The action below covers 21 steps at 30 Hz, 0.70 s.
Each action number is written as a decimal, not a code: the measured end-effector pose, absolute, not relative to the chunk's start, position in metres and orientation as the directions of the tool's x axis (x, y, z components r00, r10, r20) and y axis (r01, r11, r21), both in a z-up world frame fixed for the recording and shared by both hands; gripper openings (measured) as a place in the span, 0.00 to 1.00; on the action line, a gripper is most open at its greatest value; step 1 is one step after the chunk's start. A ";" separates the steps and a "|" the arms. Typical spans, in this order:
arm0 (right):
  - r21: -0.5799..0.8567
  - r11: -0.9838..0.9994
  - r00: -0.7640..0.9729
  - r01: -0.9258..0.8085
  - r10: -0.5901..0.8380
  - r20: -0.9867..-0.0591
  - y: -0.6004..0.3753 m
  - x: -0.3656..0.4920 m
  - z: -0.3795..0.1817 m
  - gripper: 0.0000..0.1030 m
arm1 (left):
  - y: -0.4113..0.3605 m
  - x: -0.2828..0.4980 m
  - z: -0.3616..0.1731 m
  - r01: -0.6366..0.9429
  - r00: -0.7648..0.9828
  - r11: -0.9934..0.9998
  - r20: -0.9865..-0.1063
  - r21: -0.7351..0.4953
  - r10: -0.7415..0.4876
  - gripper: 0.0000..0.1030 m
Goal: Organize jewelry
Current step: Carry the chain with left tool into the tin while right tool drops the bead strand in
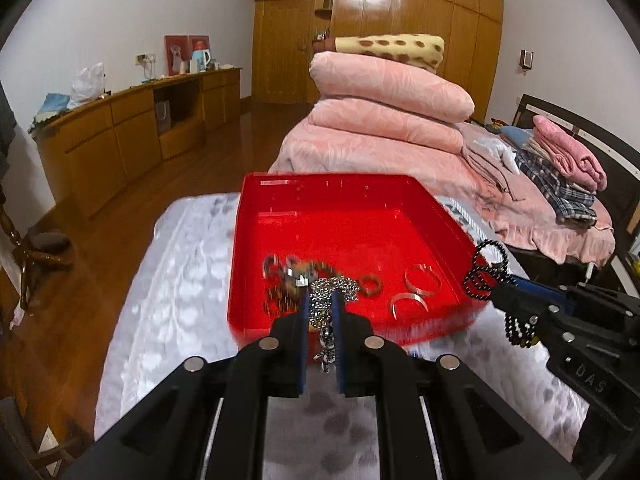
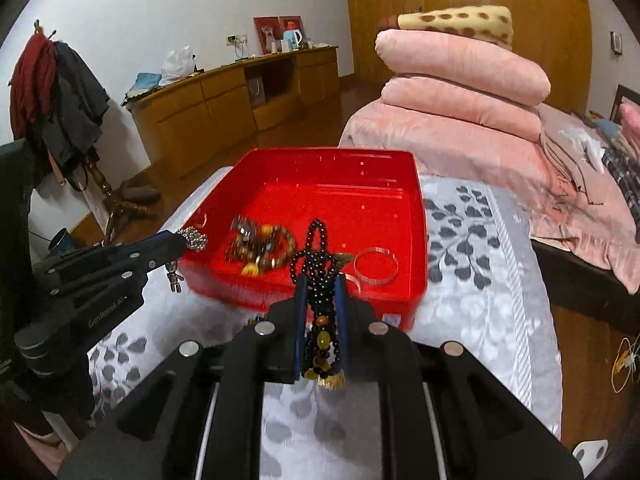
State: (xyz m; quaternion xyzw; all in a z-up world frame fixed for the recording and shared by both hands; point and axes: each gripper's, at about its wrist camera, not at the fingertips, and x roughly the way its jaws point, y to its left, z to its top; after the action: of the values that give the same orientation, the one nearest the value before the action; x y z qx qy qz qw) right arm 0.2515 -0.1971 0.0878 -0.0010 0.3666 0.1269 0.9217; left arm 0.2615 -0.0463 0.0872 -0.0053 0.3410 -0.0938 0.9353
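A red tray (image 1: pixel 352 188) sits on a grey leaf-patterned cloth. My left gripper (image 1: pixel 321 300) is shut on a silver chain necklace (image 1: pixel 334 286) at the tray's near edge; the chain hangs down between the fingers. It also shows in the right wrist view (image 2: pixel 194 238). My right gripper (image 2: pixel 321 280) is shut on a black bead necklace (image 2: pixel 318 256) with amber beads and a tassel, over the tray's near edge. The beads also show in the left wrist view (image 1: pixel 482 274). Inside the tray lie brown bead bracelets (image 2: pixel 260 246), a brown ring (image 1: pixel 370 284) and clear bangles (image 1: pixel 422 278).
The tray (image 2: pixel 416 216) rests on the cloth-covered surface (image 2: pixel 472 280). A bed with stacked pink quilts (image 1: pixel 384 108) stands behind. A wooden sideboard (image 1: pixel 132 120) lines the left wall. A coat stand (image 2: pixel 60 92) is at the left.
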 end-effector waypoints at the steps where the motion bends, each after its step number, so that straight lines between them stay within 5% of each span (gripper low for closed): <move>1: 0.092 0.968 0.698 -0.233 0.232 -0.677 -0.197 0.258 0.088 0.12 | -0.047 0.268 0.089 0.169 0.751 0.983 -0.637 -0.072 -0.175 0.11; 13: 0.105 0.977 0.679 -0.186 0.206 -0.705 -0.194 0.314 0.074 0.18 | -0.057 0.331 0.073 0.153 0.715 0.986 -0.682 -0.064 -0.155 0.13; 15: 0.095 0.982 0.695 -0.163 0.182 -0.696 -0.196 0.320 0.073 0.42 | -0.053 0.337 0.068 0.132 0.703 0.988 -0.696 -0.075 -0.147 0.29; 17: 0.077 0.987 0.703 -0.140 0.154 -0.694 -0.199 0.322 0.070 0.43 | -0.048 0.339 0.065 0.119 0.702 0.988 -0.696 -0.095 -0.151 0.35; 21: 0.068 0.991 0.724 -0.112 0.129 -0.678 -0.207 0.315 0.070 0.62 | -0.039 0.330 0.069 0.098 0.721 0.990 -0.678 -0.103 -0.142 0.57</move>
State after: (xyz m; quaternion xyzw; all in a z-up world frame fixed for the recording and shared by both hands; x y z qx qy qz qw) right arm 0.3150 -0.2073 0.0705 0.0113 0.3657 0.0649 0.9284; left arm 0.3305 -0.0385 0.0689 -0.0297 0.3680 -0.0649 0.9271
